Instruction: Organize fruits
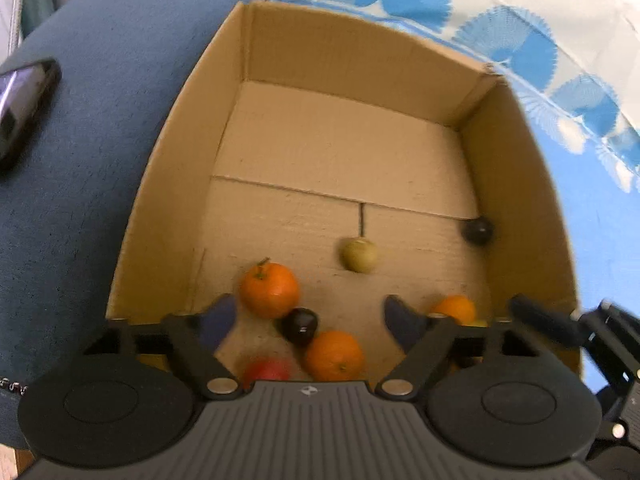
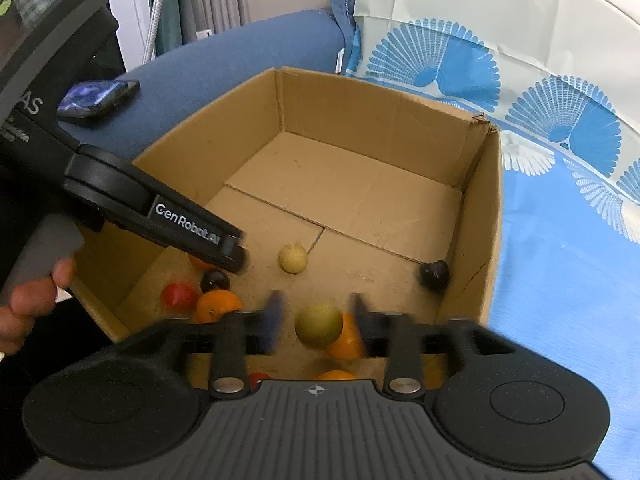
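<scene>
Both pairs of tongs hang with jaws apart over a cardboard box [image 1: 280,52], angled down into its near end where the fruit collects. The left tongs [image 1: 308,316] grip nothing — below their spread tips lie an orange with a stem [image 1: 269,290], a dark plum [image 1: 300,324], a second orange [image 1: 334,356] and a blurred red fruit [image 1: 267,370]. The right tongs [image 2: 316,322] frame a green-yellow fruit [image 2: 319,325], their pads clear of it; whether it rests on the orange [image 2: 347,344] beneath or is dropping cannot be told. Farther in sit a pale fruit [image 2: 293,258] and, against the right wall, another dark fruit [image 2: 433,275]. The box rests on a blue fan-print cloth [image 2: 560,280] — beside a dark blue cushion [image 1: 100,160] bearing a phone [image 2: 98,102].
</scene>
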`<state>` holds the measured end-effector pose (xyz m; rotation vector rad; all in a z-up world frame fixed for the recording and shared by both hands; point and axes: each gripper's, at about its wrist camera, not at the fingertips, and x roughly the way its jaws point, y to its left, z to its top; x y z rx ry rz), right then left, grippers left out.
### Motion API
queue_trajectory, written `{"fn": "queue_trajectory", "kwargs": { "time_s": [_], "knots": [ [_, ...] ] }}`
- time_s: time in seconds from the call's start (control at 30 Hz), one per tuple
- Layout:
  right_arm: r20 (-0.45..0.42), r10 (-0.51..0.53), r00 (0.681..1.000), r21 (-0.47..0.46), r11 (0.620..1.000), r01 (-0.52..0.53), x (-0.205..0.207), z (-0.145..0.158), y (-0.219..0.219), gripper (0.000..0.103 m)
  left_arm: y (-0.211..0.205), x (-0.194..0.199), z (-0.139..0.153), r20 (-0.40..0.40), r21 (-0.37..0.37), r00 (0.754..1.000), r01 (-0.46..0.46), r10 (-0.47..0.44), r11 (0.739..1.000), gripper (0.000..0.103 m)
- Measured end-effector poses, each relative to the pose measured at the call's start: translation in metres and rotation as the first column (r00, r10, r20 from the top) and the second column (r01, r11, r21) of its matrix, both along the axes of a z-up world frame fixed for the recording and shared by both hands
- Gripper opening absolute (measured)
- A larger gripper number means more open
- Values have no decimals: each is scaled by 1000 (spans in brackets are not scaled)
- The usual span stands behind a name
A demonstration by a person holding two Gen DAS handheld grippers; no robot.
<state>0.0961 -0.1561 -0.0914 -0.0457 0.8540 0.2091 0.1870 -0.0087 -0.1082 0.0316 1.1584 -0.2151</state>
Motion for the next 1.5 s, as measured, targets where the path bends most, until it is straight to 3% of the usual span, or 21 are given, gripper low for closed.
{"fn": "queue_trajectory", "kwargs": {
  "time_s": [0.03, 0.1, 0.2, 0.43, 0.8, 1.1, 1.5],
  "knots": [
    [8, -5, 1000, -1, 1000, 5, -2, 2, 0, 84, -3, -5, 4, 31, 26, 1000, 1, -2, 1000, 102],
    [24, -7, 1000, -9, 1000, 7, -8, 8, -1, 84, -9, -16, 15, 97, 72, 995, 16, -23, 997, 103],
    [13, -22, 1000, -7, 1000, 22, -21, 16, -5, 86, -11, -29, 27, 115, 97, 992, 36, -47, 995, 103],
    [17, -95, 995, 20, 995, 95, -59, 44, -15, 90, -3, -73, 61, 134, 82, 991, 1, -12, 997, 103],
    [147, -121, 982, -1, 992, 123, -142, 79, -13, 96, -3, -146, 100, 219, 98, 976, -17, -5, 995, 103],
    [219, -125, 968, 0, 992, 128, -180, 94, -7, 97, -3, -189, 105, 238, 113, 971, -17, -11, 993, 103],
    [267, -128, 955, -6, 991, 135, -203, 100, -3, 98, -1, -208, 112, 272, 133, 962, -47, 9, 990, 103]
  ]
}}
